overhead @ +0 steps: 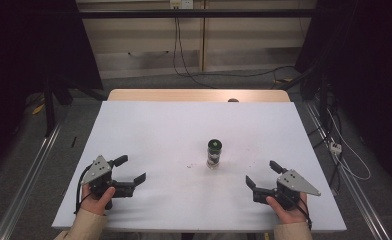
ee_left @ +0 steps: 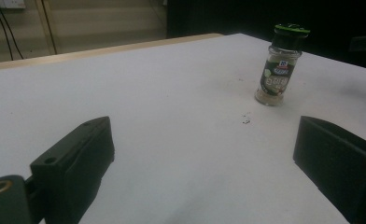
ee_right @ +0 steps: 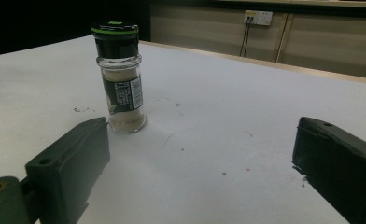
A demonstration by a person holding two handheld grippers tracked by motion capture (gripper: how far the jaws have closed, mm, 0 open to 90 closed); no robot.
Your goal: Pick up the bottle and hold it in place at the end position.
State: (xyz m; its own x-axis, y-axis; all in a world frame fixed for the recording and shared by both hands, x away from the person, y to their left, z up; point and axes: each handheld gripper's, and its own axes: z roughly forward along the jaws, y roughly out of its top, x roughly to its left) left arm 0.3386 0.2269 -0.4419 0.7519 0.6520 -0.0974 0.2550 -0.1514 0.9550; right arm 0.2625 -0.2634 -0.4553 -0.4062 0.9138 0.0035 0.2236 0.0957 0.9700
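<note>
A small glass spice jar [overhead: 214, 154] with a black and green cap stands upright near the middle of the white table [overhead: 174, 125]. My left gripper [overhead: 130, 169] rests open at the front left, well apart from the jar. From the left gripper view the jar [ee_left: 280, 65] stands far off to the right, beyond the wide-spread jaws [ee_left: 202, 163]. My right gripper [overhead: 263, 173] is open at the front right, closer to the jar. In the right gripper view the jar [ee_right: 120, 78] stands just past the left jaw, with nothing between the jaws [ee_right: 200, 168].
Small dark specks [overhead: 190, 165] lie on the table left of the jar. The wooden far edge [overhead: 199, 95] of the table shows behind the white surface. Cables [overhead: 184, 60] run along the floor and wall beyond, and metal rails [overhead: 29, 170] flank the table.
</note>
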